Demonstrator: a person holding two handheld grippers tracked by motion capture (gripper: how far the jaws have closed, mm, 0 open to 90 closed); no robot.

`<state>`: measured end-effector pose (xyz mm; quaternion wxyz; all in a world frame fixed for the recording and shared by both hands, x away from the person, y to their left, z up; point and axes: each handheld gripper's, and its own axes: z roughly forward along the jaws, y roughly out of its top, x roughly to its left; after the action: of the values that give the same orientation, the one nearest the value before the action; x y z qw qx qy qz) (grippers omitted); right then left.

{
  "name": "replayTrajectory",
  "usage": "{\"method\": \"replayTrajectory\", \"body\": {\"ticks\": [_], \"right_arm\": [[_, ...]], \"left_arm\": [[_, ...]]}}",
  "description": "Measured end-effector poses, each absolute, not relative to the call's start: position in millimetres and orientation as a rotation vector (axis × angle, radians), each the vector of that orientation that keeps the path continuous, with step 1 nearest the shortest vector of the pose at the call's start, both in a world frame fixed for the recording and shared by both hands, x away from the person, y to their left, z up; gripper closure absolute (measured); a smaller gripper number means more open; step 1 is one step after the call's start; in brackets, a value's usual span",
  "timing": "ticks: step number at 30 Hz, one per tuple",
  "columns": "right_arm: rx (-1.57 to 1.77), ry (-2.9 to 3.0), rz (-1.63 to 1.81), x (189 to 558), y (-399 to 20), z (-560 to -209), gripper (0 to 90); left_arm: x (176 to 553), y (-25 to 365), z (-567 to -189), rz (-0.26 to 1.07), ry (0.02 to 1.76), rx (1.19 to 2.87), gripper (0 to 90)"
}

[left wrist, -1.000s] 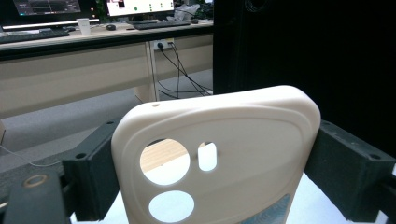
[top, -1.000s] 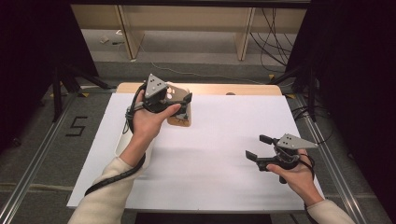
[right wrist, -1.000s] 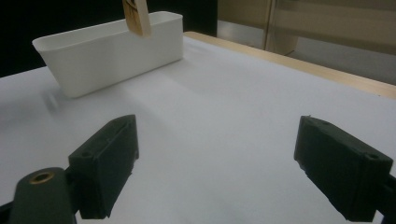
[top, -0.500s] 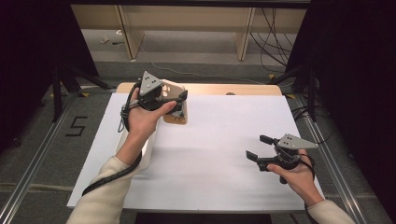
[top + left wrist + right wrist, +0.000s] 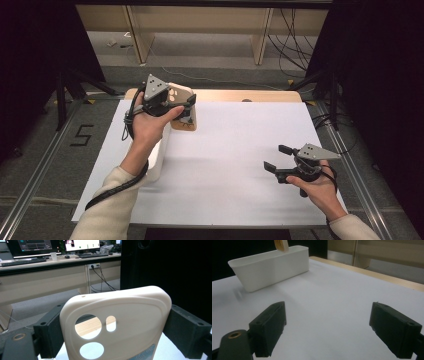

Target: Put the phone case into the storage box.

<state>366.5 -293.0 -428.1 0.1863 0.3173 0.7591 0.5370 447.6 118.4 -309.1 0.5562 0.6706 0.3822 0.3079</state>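
Right tool: nearest, low over the desk, well right of the bin; jaws wide, nothing between them.
Bin: white, at the desk's left side.
Left tool: beyond the bin, clamped on the case.
Case: beige phone case, held upright above the bin's far end.

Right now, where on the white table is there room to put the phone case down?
The widest bare patch is the middle of the white table cover, between the white rectangular plastic bin on the left and the open right gripper. The far right corner is free too. The left edge is crowded: the bin sits there, with the left gripper holding the beige plastic phone case above it.
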Motion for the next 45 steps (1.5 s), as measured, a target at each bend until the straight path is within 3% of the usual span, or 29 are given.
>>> {"method": "replayTrajectory", "body": {"ticks": [45], "right_arm": [[0.899,2.141,1.510,366.7,-293.3,-428.7,15.3]], "left_arm": [[453.0,142.1,-305.1,0.777,0.949,1.578,12.0]]}}
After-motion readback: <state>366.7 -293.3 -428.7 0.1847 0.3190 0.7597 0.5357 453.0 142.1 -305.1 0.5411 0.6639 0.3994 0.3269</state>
